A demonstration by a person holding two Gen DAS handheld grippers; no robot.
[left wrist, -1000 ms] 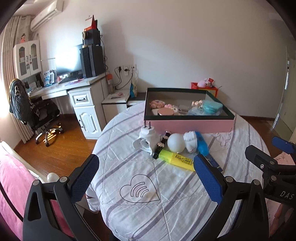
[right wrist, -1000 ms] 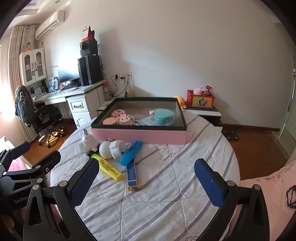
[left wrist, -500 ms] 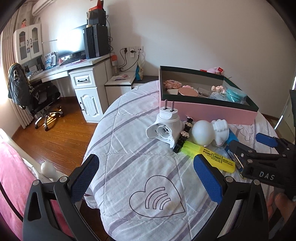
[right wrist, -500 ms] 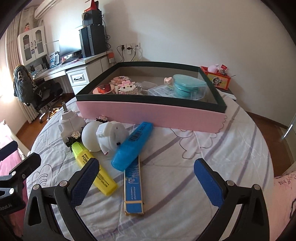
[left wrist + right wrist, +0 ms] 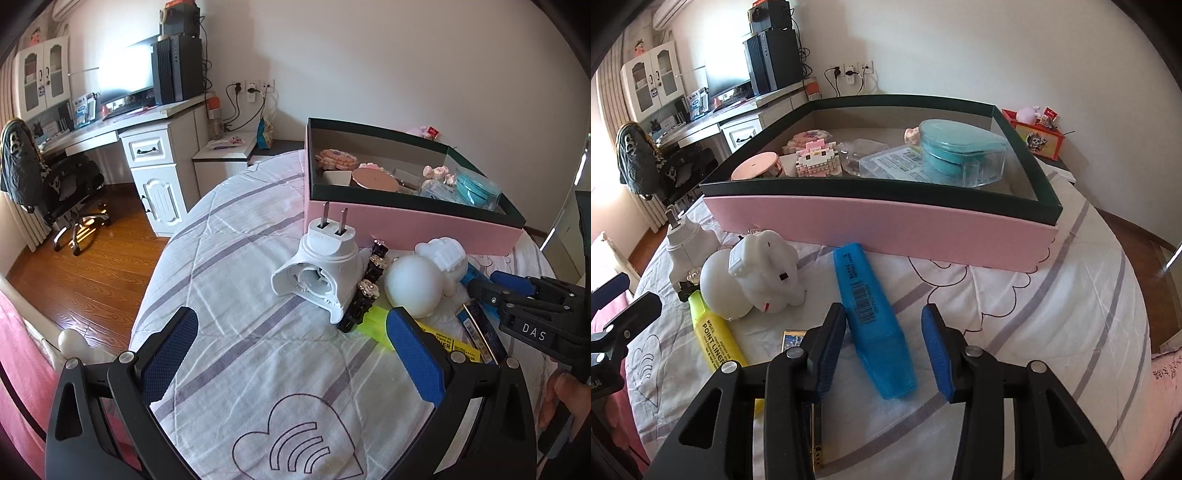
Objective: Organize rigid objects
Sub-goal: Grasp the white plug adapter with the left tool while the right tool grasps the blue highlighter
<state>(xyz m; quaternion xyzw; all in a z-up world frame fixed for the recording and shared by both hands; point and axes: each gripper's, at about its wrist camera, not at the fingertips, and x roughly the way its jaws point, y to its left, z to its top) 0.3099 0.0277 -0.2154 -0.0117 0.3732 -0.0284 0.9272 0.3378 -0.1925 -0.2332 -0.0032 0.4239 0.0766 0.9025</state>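
- Since the earlier frames: both grippers lower and nearer the clutter; right gripper [image 5: 884, 345] jaws just narrowed, blue highlighter [image 5: 870, 314] between them, pads not yet pressing.
- Left gripper [image 5: 291, 356]: spread wide, empty, short of white plug [image 5: 321, 273].
- Blue highlighter: on quilt, before pink box [image 5: 879, 229].
- Yellow highlighter [image 5: 714, 330]: beside white elephant figure [image 5: 764, 269].

A long pink cardboard box with a dark green rim [image 5: 879, 225] stands on a white quilted cover with grey-lilac stripes and an outlined heart motif [image 5: 295, 443]. Before it lie a bright blue plastic highlighter with a black barcode [image 5: 868, 310], a yellow highlighter with black lettering [image 5: 716, 339], a white plastic rabbit figure [image 5: 764, 269] and a white two-pin plug adapter [image 5: 325, 266]. Inside the box are a teal round case [image 5: 953, 147] and a pink-and-white brick figure [image 5: 816, 158].
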